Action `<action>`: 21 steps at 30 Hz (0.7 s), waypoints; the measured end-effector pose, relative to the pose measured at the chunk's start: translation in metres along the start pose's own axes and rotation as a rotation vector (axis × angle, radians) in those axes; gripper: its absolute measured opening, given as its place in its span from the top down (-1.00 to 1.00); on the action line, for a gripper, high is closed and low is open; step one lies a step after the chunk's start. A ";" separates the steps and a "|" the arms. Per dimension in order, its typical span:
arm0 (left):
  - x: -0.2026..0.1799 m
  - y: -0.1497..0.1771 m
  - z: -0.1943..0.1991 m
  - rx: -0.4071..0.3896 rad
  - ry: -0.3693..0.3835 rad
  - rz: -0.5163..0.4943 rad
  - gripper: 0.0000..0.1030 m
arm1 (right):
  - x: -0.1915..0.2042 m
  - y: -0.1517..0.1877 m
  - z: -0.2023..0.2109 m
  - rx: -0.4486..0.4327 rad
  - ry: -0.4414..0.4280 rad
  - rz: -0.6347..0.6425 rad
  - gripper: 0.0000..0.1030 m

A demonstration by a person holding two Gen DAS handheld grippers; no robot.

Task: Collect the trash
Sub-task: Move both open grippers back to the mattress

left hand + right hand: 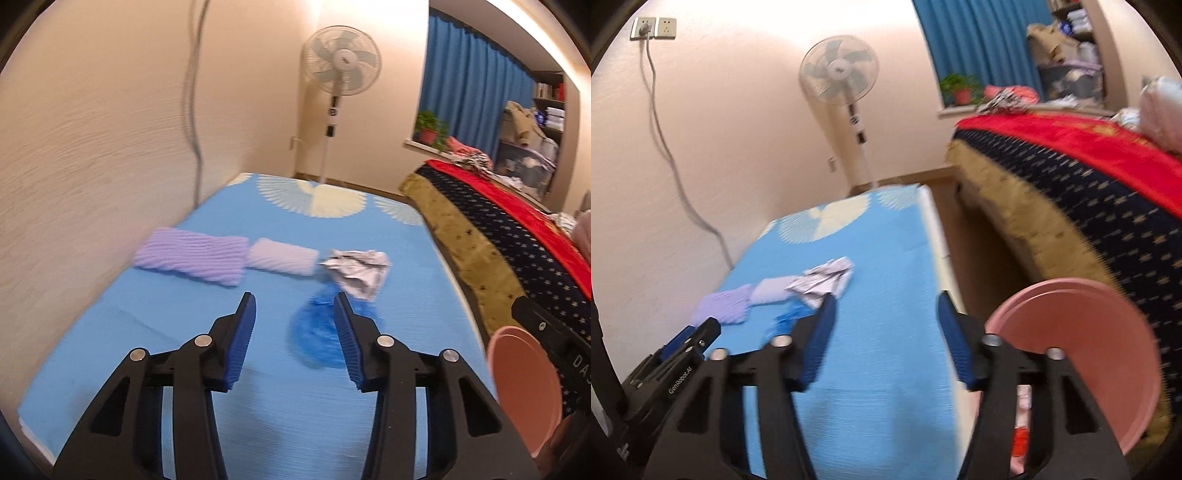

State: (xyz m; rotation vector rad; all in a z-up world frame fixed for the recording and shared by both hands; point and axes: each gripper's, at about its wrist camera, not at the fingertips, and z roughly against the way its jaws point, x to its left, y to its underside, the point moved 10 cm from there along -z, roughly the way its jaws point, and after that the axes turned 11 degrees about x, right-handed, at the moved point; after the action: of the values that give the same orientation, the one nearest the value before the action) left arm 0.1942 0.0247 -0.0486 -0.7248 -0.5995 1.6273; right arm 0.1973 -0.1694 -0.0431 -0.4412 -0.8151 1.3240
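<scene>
On the blue mat [147,325], past the fingertips of both grippers, lies the trash: a crumpled paper [356,271] near the mat's middle, with a blue plastic wrapper [317,332] just on its near side, seemingly touching it. Left of the paper, in a row, sit a white ribbed cloth [282,256] and a purple ribbed cloth [192,260]. The left gripper [294,304] hangs above the mat with its jaws spread and nothing between them; its right finger overlaps the wrapper in that view, but contact cannot be told. The right gripper [884,302] is also spread and empty, its left finger tip lying over the edge of the paper in its own picture.

Only the right wrist view shows the wall sockets [653,27] with the cable plugged in, the floor strip between mat and bed [1071,155], and most of the pink basin [1082,350] beside the gripper. The left view catches only the basin's edge at far right, yet shows the cloths sharply. Both views take in the standing fan [341,61] and blue curtain [476,74] at the far wall.
</scene>
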 end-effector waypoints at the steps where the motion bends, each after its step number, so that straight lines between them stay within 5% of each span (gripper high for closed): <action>1: 0.007 -0.001 -0.002 -0.002 -0.011 0.012 0.16 | 0.006 0.001 -0.007 0.009 -0.012 0.002 0.03; 8: 0.037 -0.012 -0.016 -0.003 -0.083 0.064 0.16 | 0.034 0.009 -0.054 0.101 -0.104 -0.013 0.03; 21: 0.102 -0.029 -0.085 0.106 -0.169 0.245 0.16 | 0.067 0.021 -0.119 0.261 -0.134 0.033 0.02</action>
State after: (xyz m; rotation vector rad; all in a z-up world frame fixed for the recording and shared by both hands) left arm 0.2646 0.1300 -0.0981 -0.6043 -0.5560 1.9464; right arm 0.2733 -0.0814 -0.1176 -0.1615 -0.7341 1.4798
